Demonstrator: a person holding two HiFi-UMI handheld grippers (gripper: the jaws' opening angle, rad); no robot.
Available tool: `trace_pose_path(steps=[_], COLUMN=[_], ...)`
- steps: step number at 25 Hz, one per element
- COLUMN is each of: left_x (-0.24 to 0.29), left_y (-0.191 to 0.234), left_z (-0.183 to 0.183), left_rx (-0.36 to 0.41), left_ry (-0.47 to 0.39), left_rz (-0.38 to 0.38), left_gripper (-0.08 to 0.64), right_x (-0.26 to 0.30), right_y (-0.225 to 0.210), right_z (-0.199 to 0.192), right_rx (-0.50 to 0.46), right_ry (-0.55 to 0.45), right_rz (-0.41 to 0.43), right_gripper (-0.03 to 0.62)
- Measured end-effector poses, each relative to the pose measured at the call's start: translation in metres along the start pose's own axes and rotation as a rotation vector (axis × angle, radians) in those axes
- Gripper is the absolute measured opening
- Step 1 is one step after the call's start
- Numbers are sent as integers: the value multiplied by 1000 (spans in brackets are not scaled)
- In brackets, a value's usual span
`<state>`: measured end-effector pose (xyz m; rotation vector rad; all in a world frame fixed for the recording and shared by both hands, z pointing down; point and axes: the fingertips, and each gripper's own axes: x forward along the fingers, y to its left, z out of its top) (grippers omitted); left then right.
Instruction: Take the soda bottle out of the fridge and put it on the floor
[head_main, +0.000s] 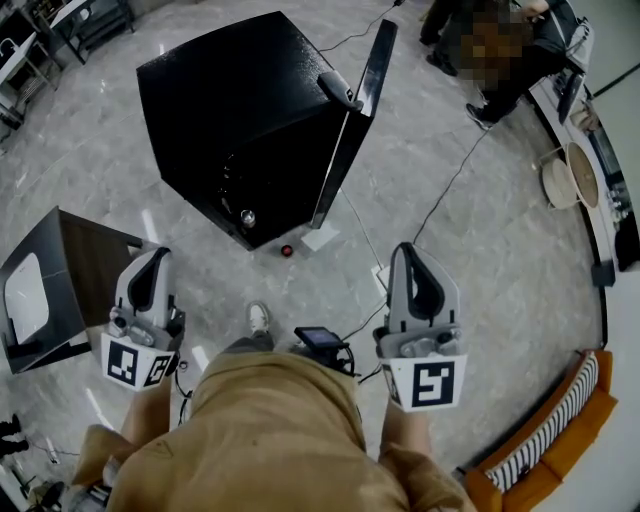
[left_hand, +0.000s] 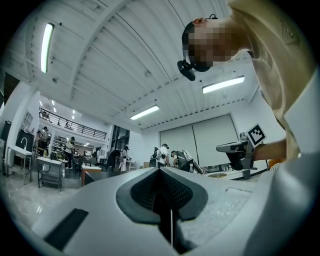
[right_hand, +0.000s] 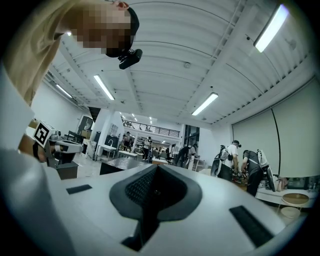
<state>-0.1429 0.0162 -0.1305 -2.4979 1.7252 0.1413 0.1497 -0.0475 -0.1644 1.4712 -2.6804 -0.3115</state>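
The left gripper (head_main: 157, 253) and right gripper (head_main: 407, 250) are closed and hold nothing. A small red-topped thing (head_main: 287, 250), maybe the soda bottle, stands on the grey floor (head_main: 490, 260) near the open black fridge (head_main: 230, 100). The job looks done; next, step away.

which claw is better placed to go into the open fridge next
Left, probably. The left claw sits nearer the fridge opening, while the open door stands on the right claw's side, partly in its way. Both claws are shut and empty, so either would need to open first.
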Motion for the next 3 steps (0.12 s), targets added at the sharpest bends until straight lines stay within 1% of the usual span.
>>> trace_pose_path(steps=[3], left_x=[3], left_y=[1], left_z=[-3], left_rx=[-3], left_ry=[1], left_rz=[-9], left_gripper=[2], right_x=[3], right_y=[0], right_z=[-1], right_rx=[6], right_ry=[-5], right_rz=[-4], right_gripper=[2])
